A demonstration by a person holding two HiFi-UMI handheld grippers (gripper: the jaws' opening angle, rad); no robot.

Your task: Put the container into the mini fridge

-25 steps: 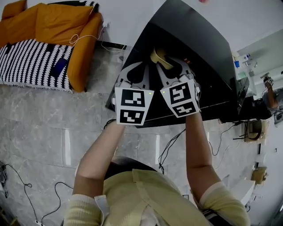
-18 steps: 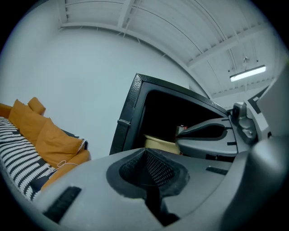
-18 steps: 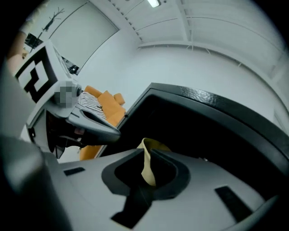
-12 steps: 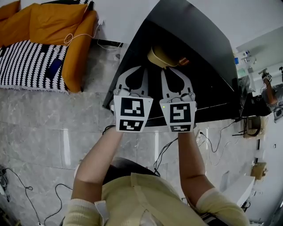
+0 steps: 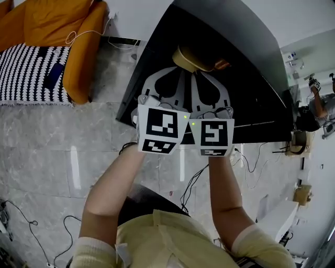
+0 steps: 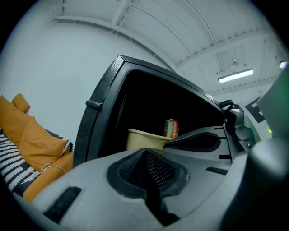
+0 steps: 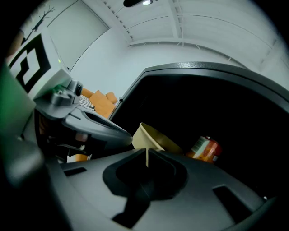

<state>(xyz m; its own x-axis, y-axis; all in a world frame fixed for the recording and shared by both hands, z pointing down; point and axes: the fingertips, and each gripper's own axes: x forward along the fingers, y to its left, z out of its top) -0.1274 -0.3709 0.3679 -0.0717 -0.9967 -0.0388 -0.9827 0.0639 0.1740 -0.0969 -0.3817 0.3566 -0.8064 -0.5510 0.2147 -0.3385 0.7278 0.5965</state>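
Orange sofa (image 5: 52,21) is the landmark. Black-and-white striped throw (image 5: 26,73) lies on its seat. Grey marble-tile floor (image 5: 52,141) runs in front, with black cables (image 5: 193,178) further along. White wall (image 5: 131,15) stands beside it. Strip light (image 6: 234,76) on the panelled ceiling (image 6: 180,27).

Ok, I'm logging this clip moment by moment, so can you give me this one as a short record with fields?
container: cream tub, sitting inside the mini fridge, held by neither gripper
mini fridge: black, open, dark inside
can: orange, beside the container in the fridge
left gripper: jaws together, nothing between them, in front of the opening
right gripper: jaws together, nothing between them, next to the left one
task state: container already in the fridge
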